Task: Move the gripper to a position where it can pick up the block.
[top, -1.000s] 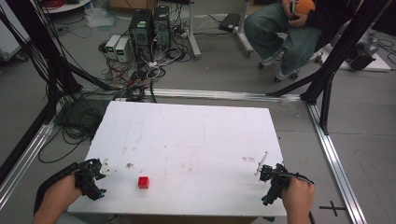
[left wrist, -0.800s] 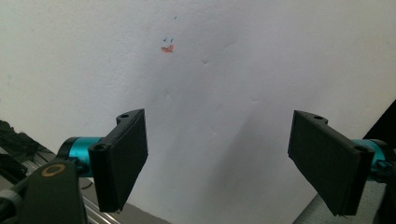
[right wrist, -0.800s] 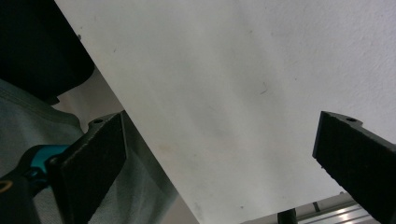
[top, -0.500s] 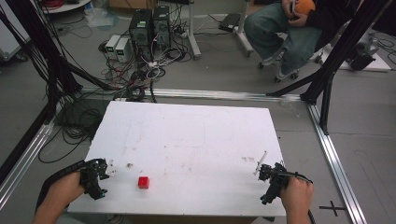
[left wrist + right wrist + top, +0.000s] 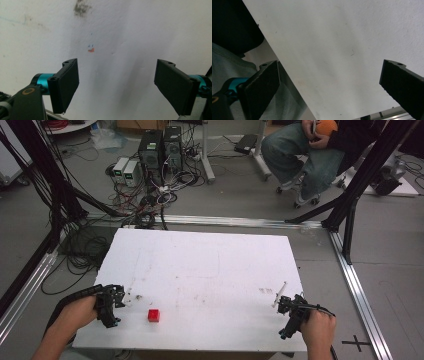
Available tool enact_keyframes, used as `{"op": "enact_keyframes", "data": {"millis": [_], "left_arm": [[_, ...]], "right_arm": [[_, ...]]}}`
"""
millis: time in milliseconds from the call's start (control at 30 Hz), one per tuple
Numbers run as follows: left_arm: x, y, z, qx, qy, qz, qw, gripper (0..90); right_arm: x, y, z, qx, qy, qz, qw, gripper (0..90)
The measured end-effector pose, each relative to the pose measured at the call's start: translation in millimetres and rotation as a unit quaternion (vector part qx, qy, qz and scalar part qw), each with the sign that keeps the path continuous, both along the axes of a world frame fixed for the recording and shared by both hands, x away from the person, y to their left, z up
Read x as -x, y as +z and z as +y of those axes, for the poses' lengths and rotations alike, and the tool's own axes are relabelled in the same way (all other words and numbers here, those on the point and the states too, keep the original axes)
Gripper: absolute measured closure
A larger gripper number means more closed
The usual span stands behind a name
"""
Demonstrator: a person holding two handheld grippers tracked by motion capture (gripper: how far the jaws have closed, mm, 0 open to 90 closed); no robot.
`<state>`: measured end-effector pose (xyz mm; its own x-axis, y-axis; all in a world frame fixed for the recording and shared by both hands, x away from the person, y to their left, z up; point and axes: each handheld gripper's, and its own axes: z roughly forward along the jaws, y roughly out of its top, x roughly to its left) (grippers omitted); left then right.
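A white desk (image 5: 210, 270) seen from above. The left gripper (image 5: 116, 301) rests at the near left corner, jaws spread wide and empty. The right gripper (image 5: 286, 306) sits at the near right edge, jaws also wide apart, holding nothing. A small red cube (image 5: 153, 315) lies on the desk near the left gripper, untouched.

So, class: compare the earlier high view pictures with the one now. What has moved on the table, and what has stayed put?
The left gripper slid slightly toward the table's near edge, jaws open and empty. Nothing was grasped or released. The red cube stayed put, and the right gripper barely shifted, open near the right corner.
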<state>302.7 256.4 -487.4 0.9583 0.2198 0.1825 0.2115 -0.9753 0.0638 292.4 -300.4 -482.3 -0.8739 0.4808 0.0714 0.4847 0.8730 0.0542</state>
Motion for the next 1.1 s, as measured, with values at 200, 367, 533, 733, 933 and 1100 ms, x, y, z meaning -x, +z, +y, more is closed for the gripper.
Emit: {"op": "enact_keyframes", "data": {"millis": [200, 367, 533, 733, 933, 1100], "left_arm": [[-3.4, 1.4, -11.4, -0.009, -0.022, 0.008, 0.9997, 20.2], [-7.7, 0.3, -23.4, -0.002, -0.051, 0.028, 0.9983, 20.3], [-10.1, -0.9, -33.9, -0.005, -0.072, 0.031, 0.9969, 20.3], [-12.8, -1.0, -46.9, -0.006, -0.094, 0.041, 0.9947, 20.0], [-13.2, 0.3, -58.7, -0.007, -0.107, 0.049, 0.9930, 19.7], [-10.5, -1.2, -71.3, -0.010, -0.119, 0.050, 0.9916, 19.7]], "right_arm": [[-0.5, -1.1, -0.3, -0.001, 0.001, 0.000, 1.0000, 2.2], [0.3, 2.0, -1.0, -0.007, -0.002, -0.006, 1.0000, 2.2], [0.2, 3.2, -1.3, -0.012, -0.005, -0.008, 0.9999, 2.2], [0.1, 2.7, -2.4, -0.010, -0.002, -0.009, 0.9999, 2.3], [0.2, 3.1, -1.9, -0.011, -0.002, -0.009, 0.9999, 2.3], [-0.2, 4.1, -0.2, -0.011, 0.003, -0.007, 0.9999, 2.2]]}}
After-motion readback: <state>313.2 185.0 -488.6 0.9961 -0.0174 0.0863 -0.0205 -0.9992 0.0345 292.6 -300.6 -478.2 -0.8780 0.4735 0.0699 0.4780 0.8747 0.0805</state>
